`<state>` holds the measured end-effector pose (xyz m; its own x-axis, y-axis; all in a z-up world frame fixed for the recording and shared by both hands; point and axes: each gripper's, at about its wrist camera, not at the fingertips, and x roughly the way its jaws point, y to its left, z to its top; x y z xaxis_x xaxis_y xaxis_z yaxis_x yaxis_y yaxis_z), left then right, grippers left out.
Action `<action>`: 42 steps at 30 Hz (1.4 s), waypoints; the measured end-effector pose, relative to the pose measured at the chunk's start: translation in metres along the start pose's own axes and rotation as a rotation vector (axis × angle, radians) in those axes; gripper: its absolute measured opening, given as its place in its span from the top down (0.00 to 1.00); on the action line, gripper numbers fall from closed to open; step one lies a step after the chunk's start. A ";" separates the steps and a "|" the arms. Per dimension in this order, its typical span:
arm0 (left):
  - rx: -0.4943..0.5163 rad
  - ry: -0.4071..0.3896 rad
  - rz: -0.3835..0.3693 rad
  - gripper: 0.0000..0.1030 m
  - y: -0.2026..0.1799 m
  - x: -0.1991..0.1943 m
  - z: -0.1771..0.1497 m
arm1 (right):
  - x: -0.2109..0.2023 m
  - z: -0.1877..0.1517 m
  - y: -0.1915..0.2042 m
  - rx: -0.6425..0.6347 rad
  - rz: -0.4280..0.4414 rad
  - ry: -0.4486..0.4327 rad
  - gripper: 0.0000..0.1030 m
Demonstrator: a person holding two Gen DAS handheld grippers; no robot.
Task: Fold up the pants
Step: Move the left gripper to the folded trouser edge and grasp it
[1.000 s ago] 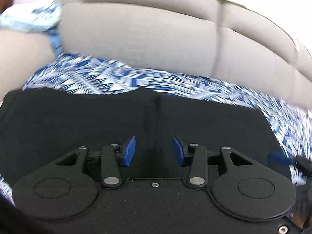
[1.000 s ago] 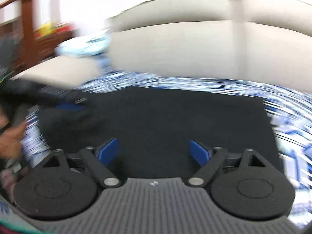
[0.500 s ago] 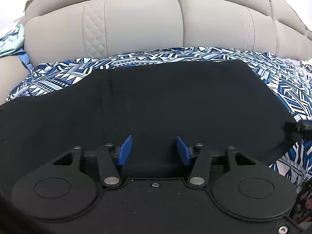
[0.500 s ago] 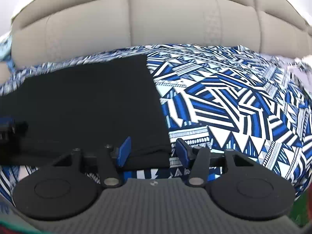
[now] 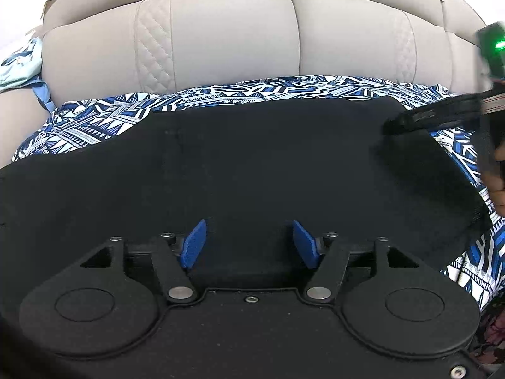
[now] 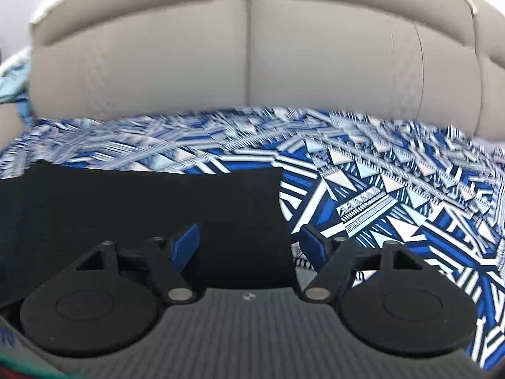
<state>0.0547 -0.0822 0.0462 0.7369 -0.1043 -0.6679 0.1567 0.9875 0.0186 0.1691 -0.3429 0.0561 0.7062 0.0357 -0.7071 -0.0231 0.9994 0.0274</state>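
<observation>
Black pants (image 5: 252, 164) lie flat across a blue-and-white patterned cloth (image 5: 94, 120) on a beige sofa. My left gripper (image 5: 249, 243) hovers low over the pants' near edge. Its jaws are opening, with black fabric under the gap and the blue pads (image 5: 192, 244) not pressing on it. My right gripper (image 6: 249, 244) is over the right end of the pants (image 6: 142, 214). Its jaws are opening too, and the pants' right edge runs between the pads untouched. In the left wrist view the right gripper's black finger (image 5: 426, 118) reaches in over the pants' far right corner.
The beige sofa backrest (image 5: 236, 38) rises just behind the cloth. A light blue garment (image 5: 19, 66) lies on the left armrest. The patterned cloth (image 6: 394, 205) lies bare to the right of the pants. A hand (image 5: 498, 183) shows at the right edge.
Both pairs of jaws stand wider than half a second ago. In the left wrist view the right gripper's finger has moved up from the pants' near right edge to their far right corner.
</observation>
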 end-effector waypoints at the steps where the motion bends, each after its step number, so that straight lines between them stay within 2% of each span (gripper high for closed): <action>1: -0.005 0.001 0.000 0.42 0.000 0.000 0.001 | 0.003 0.000 0.000 0.007 0.008 -0.024 0.14; 3: -0.009 0.004 0.000 0.41 0.001 0.000 0.001 | 0.006 0.001 0.006 -0.007 0.001 -0.014 0.10; 7: -0.032 0.009 0.007 0.39 0.007 -0.008 0.004 | -0.005 -0.003 0.016 0.028 0.025 -0.070 0.11; 9: -0.070 -0.018 0.005 0.26 0.019 -0.022 0.006 | -0.018 -0.010 0.026 0.014 0.033 -0.130 0.10; 10: -0.097 -0.047 0.006 0.16 0.028 -0.032 0.006 | -0.027 -0.014 0.033 -0.002 0.038 -0.163 0.07; 12: -0.142 -0.096 0.015 0.11 0.045 -0.049 0.003 | -0.041 -0.026 0.047 -0.022 0.077 -0.211 0.00; 15: -0.216 -0.125 0.071 0.01 0.078 -0.064 -0.004 | -0.058 -0.042 0.073 -0.051 0.181 -0.242 0.00; 17: -0.259 -0.126 0.110 0.01 0.098 -0.068 -0.012 | -0.062 -0.054 0.093 -0.077 0.239 -0.236 0.00; 22: -0.398 -0.083 0.170 0.01 0.148 -0.068 -0.032 | -0.056 -0.078 0.130 -0.107 0.339 -0.143 0.00; 25: -0.461 -0.068 0.215 0.01 0.174 -0.062 -0.046 | -0.057 -0.090 0.153 -0.197 0.310 -0.184 0.00; 28: -0.536 -0.046 0.256 0.01 0.199 -0.056 -0.061 | -0.055 -0.106 0.171 -0.299 0.226 -0.244 0.00; 29: -0.555 -0.050 0.266 0.01 0.206 -0.056 -0.065 | -0.056 -0.111 0.172 -0.299 0.222 -0.271 0.00; 32: -0.595 -0.071 0.307 0.01 0.223 -0.058 -0.073 | -0.059 -0.114 0.169 -0.278 0.230 -0.278 0.00; 34: -0.613 -0.034 0.338 0.01 0.238 -0.050 -0.075 | -0.059 -0.115 0.167 -0.277 0.235 -0.284 0.00; 36: -0.595 -0.049 0.387 0.01 0.248 -0.044 -0.075 | -0.060 -0.117 0.166 -0.277 0.233 -0.294 0.00; 39: -0.633 -0.052 0.398 0.01 0.264 -0.040 -0.075 | -0.062 -0.120 0.163 -0.273 0.232 -0.300 0.00; 42: -0.690 -0.078 0.353 0.01 0.281 -0.040 -0.073 | -0.061 -0.121 0.165 -0.274 0.232 -0.302 0.00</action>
<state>0.0214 0.2083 0.0234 0.7154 0.2472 -0.6536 -0.5217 0.8112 -0.2642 0.0368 -0.1802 0.0187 0.8337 0.2959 -0.4663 -0.3617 0.9306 -0.0560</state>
